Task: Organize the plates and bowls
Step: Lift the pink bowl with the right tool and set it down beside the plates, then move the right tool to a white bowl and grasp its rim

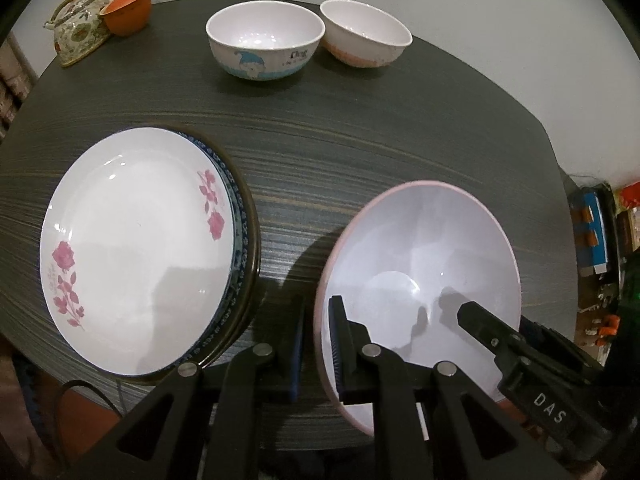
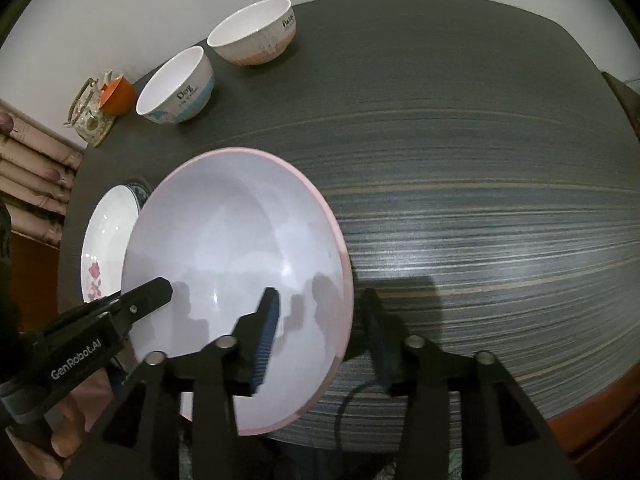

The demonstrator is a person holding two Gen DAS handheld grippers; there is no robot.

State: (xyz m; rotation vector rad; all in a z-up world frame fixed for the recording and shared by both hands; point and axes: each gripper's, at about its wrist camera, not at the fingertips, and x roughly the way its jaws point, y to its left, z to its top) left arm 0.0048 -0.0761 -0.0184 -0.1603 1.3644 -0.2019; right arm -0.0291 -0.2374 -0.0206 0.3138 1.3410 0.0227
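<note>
My left gripper [image 1: 316, 344] pinches the pink-rimmed bowl [image 1: 420, 264] by its near-left rim; my right gripper [image 2: 320, 336] straddles the opposite rim, jaws parted, pads off it. The bowl sits on the dark streaked table [image 2: 480, 200] – bare surface to its right, rounded edge near. The flowered plate [image 1: 136, 248] lies left on a blue-patterned plate [image 1: 240, 240]; two small bowls [image 1: 266, 40] stand far back by a white wall
</note>
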